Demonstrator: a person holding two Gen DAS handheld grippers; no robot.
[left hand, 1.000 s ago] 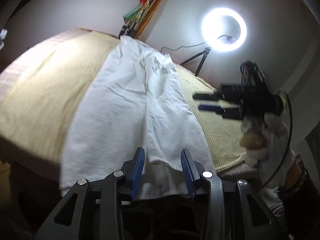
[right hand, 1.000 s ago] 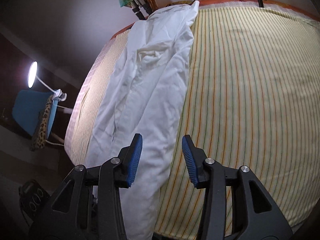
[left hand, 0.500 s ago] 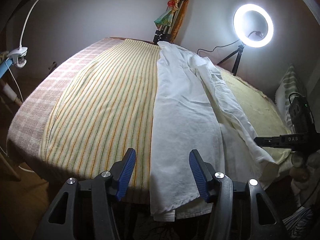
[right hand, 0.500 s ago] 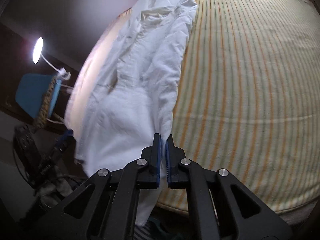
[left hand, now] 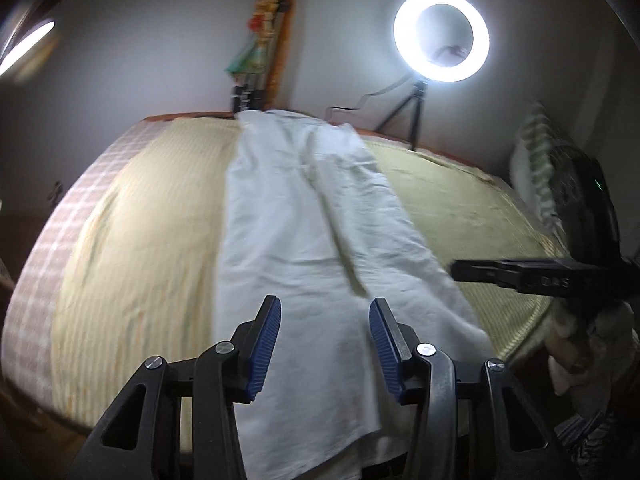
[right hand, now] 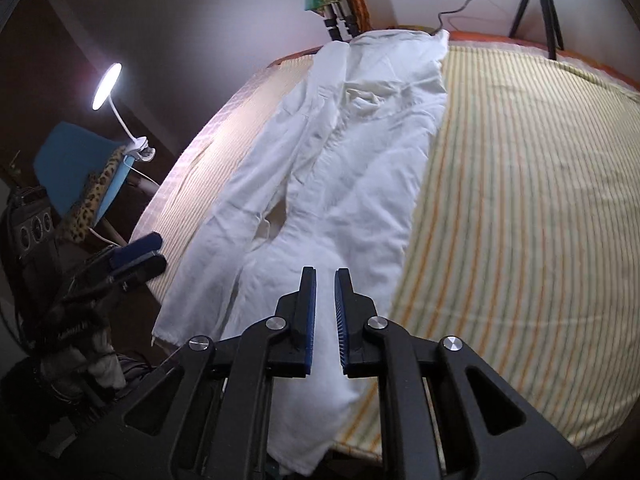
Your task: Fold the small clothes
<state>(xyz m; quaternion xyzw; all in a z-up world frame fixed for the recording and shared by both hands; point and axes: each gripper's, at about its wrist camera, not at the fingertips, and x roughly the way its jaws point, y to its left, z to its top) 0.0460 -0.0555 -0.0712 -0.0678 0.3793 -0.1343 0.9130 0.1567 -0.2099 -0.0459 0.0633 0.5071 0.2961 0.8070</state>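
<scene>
**White garment half off the bed edge, neither gripper holding it**

A dim bedroom: a bed with a yellow striped cover [right hand: 520, 184] fills both views, a ring light [left hand: 441, 34] glows at the far wall and a clip lamp [right hand: 107, 86] shines at the left. The white garment [right hand: 352, 184] lies lengthwise down the bed, its far end at the headboard side and its near hem drooping over the near edge.

The left gripper [left hand: 324, 344] hangs above the near hem; its jaws have just been closing a little but stand apart, with cloth below them and nothing pinched. The right gripper [right hand: 325, 312] shows a narrow slit between its pads and, as far as I can tell, no fabric in it.

The risks, as I judge them: the overhanging hem could drag the garment off the bed, and a shallow pinch may catch only the top layer. The long crease running down the middle may then get folded in.
</scene>
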